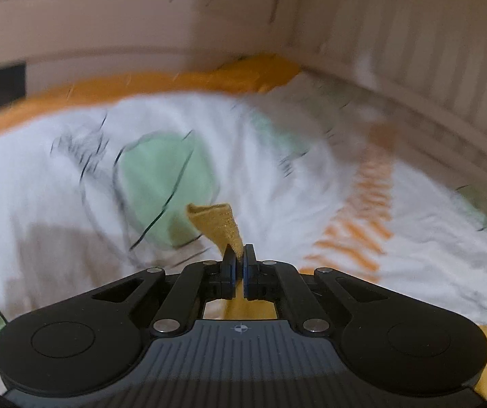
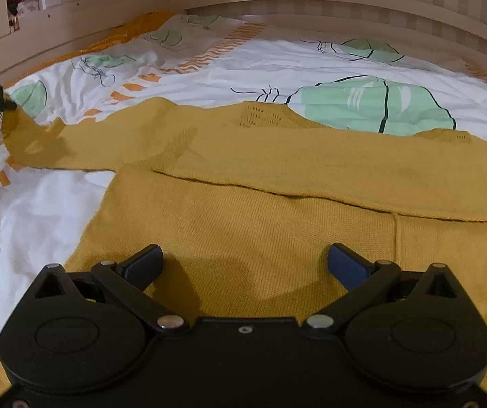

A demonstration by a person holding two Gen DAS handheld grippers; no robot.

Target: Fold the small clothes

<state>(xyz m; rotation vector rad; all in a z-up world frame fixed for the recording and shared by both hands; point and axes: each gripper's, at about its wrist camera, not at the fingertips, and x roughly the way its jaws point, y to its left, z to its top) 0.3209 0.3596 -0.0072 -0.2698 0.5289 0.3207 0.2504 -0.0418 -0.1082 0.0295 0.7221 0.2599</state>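
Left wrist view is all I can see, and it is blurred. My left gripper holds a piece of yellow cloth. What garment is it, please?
Observer: The right wrist view shows a yellow knitted sweater lying spread on the bed sheet. The left gripper pinches the end of its left sleeve.
Operator: Is the other sleeve folded already?
Observer: A long strip of the sweater, which looks like the other sleeve, lies across the body.
Operator: And the right gripper?
Observer: The right gripper is open, just above the sweater's body, and holds nothing.
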